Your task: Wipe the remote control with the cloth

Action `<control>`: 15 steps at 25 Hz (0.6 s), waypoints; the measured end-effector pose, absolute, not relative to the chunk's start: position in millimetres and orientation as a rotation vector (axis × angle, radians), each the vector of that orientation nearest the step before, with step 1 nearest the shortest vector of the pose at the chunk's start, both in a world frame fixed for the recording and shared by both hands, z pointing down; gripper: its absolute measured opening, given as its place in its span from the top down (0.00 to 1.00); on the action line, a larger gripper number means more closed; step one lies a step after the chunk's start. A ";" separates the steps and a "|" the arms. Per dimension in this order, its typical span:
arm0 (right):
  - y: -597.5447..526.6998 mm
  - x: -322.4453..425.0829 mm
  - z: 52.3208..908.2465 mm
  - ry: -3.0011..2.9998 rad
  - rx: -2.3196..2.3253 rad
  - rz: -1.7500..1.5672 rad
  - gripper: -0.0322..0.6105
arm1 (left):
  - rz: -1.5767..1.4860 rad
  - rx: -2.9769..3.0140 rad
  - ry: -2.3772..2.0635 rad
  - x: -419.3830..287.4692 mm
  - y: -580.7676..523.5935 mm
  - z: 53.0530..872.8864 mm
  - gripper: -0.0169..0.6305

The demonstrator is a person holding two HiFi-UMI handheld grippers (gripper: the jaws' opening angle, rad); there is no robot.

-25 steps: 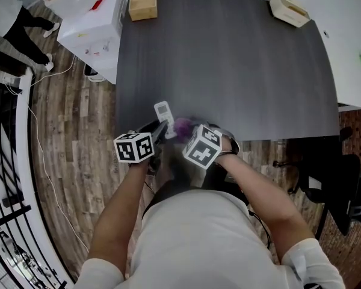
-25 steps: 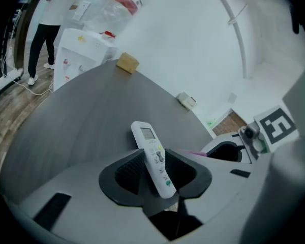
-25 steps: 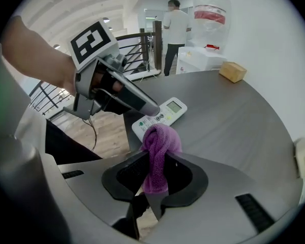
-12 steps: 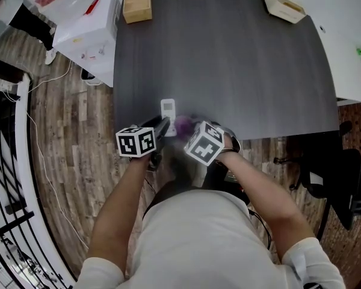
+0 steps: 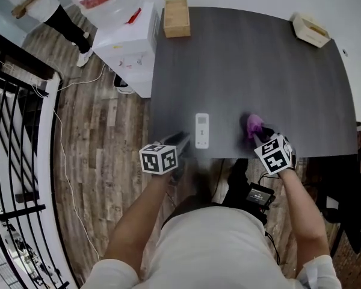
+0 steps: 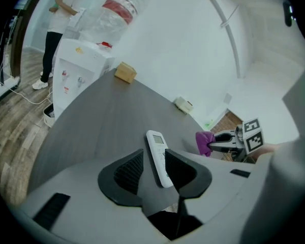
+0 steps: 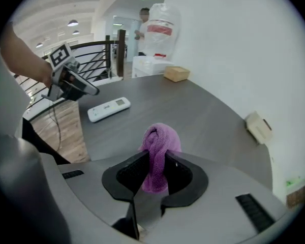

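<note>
Slim white plastic remote control [image 5: 201, 130] lies unclamped between the parted jaws of the left gripper [image 6: 154, 156] at the near edge of the dark table [image 5: 259, 71]; we fear the bunched purple cloth [image 7: 160, 136], clenched in the right gripper [image 7: 155, 161], pushes it off.

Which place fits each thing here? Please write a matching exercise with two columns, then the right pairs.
Things: 1 white plastic remote control; 2 purple cloth; 3 light wooden box; 4 small cream tray.
Places: A far right corner of the dark grey table; B flat near its front edge; C clamped in the right tool; D far left corner.
Pairs: 1-B; 2-C; 3-D; 4-A.
</note>
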State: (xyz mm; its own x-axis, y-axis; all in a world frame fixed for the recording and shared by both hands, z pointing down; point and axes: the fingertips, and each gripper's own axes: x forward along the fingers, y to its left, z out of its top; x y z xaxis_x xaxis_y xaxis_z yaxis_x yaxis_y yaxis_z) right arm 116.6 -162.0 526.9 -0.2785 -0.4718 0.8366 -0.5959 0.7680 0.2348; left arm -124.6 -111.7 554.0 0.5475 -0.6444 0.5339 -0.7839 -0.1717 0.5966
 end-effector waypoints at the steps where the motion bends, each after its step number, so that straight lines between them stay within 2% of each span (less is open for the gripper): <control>1: -166.2 136.8 521.0 -1.911 0.876 0.136 0.80 | 0.179 1.900 -1.172 -128.9 -107.3 547.3 0.80; 4: -170.5 199.9 502.6 -1.832 1.096 0.124 0.80 | 0.114 1.937 -1.187 -146.1 -89.8 522.5 0.80; 8: -173.2 243.1 477.7 -1.838 1.299 0.170 0.80 | 0.016 2.016 -1.287 -181.2 -69.8 466.7 0.80; 15: -56.5 297.2 420.7 -2.041 1.445 0.500 0.80 | -0.269 2.111 -1.160 -115.5 29.1 397.7 0.80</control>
State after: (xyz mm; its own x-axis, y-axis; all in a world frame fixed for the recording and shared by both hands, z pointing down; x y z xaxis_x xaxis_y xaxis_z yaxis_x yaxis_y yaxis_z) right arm 297.2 -56.5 420.7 -0.2424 -0.7207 0.6495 -0.9392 0.3421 0.0291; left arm -115.5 29.1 397.7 0.5768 -0.8039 0.1453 -0.6578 -0.3515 0.6662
